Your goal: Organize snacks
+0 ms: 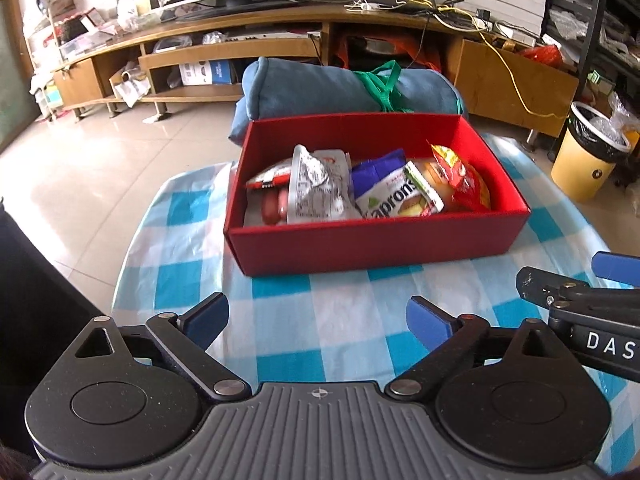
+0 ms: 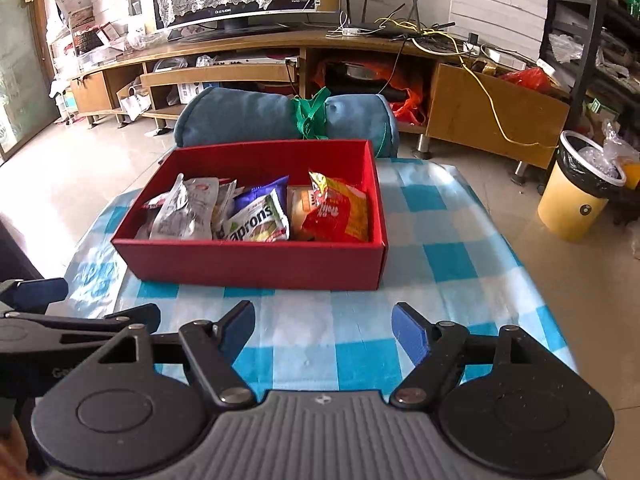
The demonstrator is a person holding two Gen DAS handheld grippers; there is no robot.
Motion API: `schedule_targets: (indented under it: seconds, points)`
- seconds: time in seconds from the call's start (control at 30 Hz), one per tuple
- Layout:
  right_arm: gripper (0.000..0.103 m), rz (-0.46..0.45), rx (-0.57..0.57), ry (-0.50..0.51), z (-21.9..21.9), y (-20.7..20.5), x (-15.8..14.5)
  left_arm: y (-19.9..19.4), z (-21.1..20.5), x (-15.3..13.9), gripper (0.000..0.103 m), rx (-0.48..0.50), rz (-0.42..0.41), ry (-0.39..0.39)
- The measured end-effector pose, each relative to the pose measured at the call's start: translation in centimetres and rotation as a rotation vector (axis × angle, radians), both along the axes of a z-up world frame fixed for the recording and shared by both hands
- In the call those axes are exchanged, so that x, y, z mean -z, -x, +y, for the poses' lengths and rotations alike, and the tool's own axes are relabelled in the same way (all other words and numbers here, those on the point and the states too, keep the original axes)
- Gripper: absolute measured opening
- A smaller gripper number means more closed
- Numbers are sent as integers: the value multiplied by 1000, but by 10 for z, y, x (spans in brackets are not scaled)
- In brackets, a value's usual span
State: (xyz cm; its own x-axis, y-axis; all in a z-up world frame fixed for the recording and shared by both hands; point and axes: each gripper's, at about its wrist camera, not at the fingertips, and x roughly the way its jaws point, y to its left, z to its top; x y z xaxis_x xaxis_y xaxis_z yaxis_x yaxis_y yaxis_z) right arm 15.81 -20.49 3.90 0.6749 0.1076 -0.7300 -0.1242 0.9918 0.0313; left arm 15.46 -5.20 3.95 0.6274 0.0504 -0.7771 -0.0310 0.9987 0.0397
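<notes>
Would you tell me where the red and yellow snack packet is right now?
In both wrist views, the red and yellow packet leans at the right end of the red box, beside the purple packet.

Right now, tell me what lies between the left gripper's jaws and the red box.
Only bare checked tablecloth separates the open left gripper from the red box; the left wrist view shows it.

Left wrist view tilted down over the left hand-held gripper (image 1: 316, 320), close to the checked bench (image 1: 340, 320), right wrist view likewise from beside it, both facing the red snack box (image 1: 376, 240) and TV stand (image 1: 224, 36) beyond
</notes>
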Motion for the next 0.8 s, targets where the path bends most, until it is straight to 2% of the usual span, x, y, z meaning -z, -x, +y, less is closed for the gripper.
schedule_targets:
  seconds: [0.37, 0.8]
  points:
    - [70, 17, 8, -14, -6, 36, 5, 31, -7, 1, 101, 30, 1, -37]
    - [71, 39, 1, -16, -4, 66, 15, 57, -5, 8, 101, 38, 19, -30]
